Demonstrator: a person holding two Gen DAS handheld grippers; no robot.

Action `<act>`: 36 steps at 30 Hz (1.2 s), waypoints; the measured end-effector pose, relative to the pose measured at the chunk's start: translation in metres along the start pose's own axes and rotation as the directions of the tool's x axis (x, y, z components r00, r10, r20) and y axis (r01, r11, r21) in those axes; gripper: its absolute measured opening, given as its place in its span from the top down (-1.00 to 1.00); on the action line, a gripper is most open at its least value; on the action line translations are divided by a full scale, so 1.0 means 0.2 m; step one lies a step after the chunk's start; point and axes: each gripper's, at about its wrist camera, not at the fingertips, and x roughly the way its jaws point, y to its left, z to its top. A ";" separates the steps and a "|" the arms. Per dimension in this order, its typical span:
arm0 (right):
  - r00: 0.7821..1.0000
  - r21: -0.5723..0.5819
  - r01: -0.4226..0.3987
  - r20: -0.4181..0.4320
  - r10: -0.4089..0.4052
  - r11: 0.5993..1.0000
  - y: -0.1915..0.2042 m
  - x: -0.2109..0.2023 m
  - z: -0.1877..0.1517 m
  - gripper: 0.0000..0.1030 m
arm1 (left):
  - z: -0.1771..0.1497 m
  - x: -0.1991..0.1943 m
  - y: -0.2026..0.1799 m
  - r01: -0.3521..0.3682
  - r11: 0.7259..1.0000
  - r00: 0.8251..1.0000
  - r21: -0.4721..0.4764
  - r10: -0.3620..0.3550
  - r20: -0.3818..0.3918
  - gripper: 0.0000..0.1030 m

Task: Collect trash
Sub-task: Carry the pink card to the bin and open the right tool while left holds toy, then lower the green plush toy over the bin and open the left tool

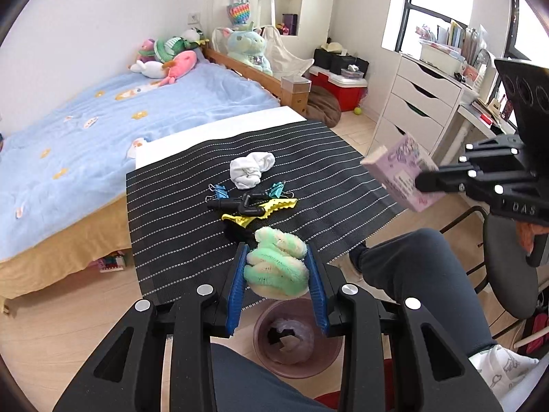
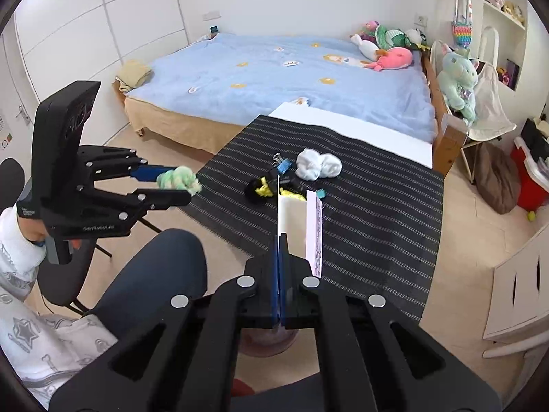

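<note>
My left gripper (image 1: 277, 261) is shut on a fuzzy green and cream wad (image 1: 276, 267), held above a mauve trash bin (image 1: 296, 340) on the floor; the wad also shows in the right wrist view (image 2: 178, 178). My right gripper (image 2: 282, 240) is shut on a small pink and white carton (image 2: 302, 223), held over the near edge of the striped black mat (image 2: 360, 213); the carton also shows in the left wrist view (image 1: 401, 171). On the mat lie a crumpled white tissue (image 1: 252, 168), blue binder clips (image 1: 219, 190), and a black and yellow clip pile (image 1: 255, 207).
A bed with a blue cover (image 1: 103, 120) and plush toys (image 1: 164, 56) stands behind the table. A white drawer unit (image 1: 415, 103) is at the right. My legs (image 1: 411, 267) and a black chair (image 1: 507, 264) are near the bin.
</note>
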 end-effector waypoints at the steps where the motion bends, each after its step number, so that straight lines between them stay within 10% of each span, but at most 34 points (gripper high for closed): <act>1: 1.000 0.001 -0.005 -0.003 0.005 1.000 0.02 -0.01 -0.02 1.00 | -0.01 -0.01 0.00 0.002 1.000 1.000 -0.003 -0.002 0.004 0.36; 26: 0.988 0.008 -0.130 -0.083 0.130 0.991 0.19 0.10 -0.17 0.93 | -0.10 -0.11 -0.02 0.010 1.000 1.000 -0.029 -0.009 0.021 0.36; 30: 0.990 0.020 -0.116 -0.074 0.117 0.993 0.17 0.11 -0.17 -0.42 | -0.11 -0.11 -0.02 0.010 1.000 1.000 -0.027 -0.010 0.019 0.36; 36: 0.996 0.087 -0.072 -0.042 0.076 0.994 0.10 0.10 -0.16 -0.82 | -0.11 -0.10 -0.04 0.026 0.999 1.000 -0.019 -0.026 0.005 0.36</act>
